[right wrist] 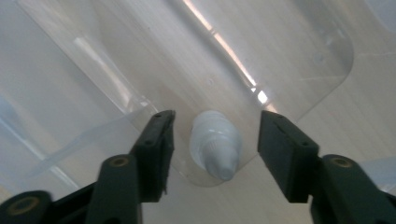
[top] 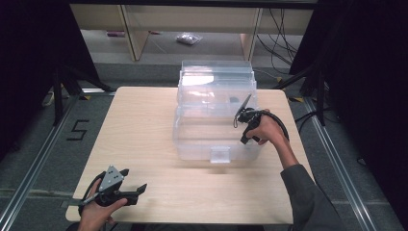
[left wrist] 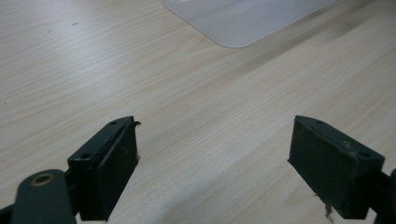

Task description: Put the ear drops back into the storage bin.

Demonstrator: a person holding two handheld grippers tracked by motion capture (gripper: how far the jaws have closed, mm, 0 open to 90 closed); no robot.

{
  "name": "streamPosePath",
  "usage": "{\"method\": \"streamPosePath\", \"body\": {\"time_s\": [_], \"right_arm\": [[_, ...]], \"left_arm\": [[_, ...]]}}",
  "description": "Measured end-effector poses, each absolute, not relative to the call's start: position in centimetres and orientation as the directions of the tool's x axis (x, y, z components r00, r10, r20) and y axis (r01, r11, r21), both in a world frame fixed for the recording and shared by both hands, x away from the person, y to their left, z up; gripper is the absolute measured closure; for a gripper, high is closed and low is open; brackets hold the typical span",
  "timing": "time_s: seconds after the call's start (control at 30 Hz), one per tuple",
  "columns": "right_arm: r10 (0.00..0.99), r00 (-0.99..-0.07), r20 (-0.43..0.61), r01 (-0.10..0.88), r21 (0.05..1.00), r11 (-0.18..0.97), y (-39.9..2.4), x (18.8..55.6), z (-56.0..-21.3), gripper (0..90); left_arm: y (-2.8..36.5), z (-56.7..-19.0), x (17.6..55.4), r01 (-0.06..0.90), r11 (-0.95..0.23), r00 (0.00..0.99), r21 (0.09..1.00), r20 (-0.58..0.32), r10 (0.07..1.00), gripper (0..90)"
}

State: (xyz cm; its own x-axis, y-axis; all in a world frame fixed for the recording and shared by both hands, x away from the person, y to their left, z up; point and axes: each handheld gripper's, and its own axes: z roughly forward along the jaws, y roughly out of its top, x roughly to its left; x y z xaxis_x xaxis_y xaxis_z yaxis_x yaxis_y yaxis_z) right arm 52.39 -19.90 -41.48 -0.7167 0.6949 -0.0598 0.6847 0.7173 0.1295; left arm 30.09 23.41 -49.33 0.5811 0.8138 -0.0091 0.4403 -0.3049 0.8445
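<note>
A clear plastic storage box point(top: 216, 115) stands open on the wooden table point(top: 144, 130), its lid tilted up at the back. My right gripper point(top: 243, 108) reaches down into the box at its right side. Its jaws are open point(right wrist: 214, 140) on either side of a small white dropper bottle point(right wrist: 215, 144) that lies on the box's clear floor; they do not touch it. My left gripper point(top: 134, 185) rests low over the table's near left part, open point(left wrist: 212, 158), with bare wood between its fingers point(left wrist: 112, 163). A corner of the box point(left wrist: 243, 18) shows ahead of it.
The box has a latch tab point(top: 220, 155) on its near wall. The floor around the table holds black stands point(top: 62, 82), cables point(top: 279, 29) and a tape mark "5" point(top: 77, 130). Bare table lies left of and in front of the box.
</note>
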Motion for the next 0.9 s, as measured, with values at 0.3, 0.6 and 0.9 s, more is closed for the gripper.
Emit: {"method": "streamPosePath", "body": {"time_s": [0.3,0.6,0.9], "right_arm": [[0.665,-0.740,-0.099,0.634,0.227,0.739,-19.9,51.4,-39.6,34.6],[0.675,-0.733,-0.084,0.627,0.300,0.719,-20.1,50.2,-38.4,31.0],[0.678,-0.730,-0.085,0.612,0.358,0.705,-20.1,48.6,-37.6,27.9]], "left_arm": [[23.3,-49.4,30.1,0.441,-0.297,0.577,0.847,-0.014,0.816,15.0],[23.4,-49.3,30.0,0.445,-0.309,0.576,0.840,-0.005,0.817,15.0],[23.4,-49.3,30.0,0.446,-0.309,0.576,0.840,-0.004,0.818,15.0]]}}
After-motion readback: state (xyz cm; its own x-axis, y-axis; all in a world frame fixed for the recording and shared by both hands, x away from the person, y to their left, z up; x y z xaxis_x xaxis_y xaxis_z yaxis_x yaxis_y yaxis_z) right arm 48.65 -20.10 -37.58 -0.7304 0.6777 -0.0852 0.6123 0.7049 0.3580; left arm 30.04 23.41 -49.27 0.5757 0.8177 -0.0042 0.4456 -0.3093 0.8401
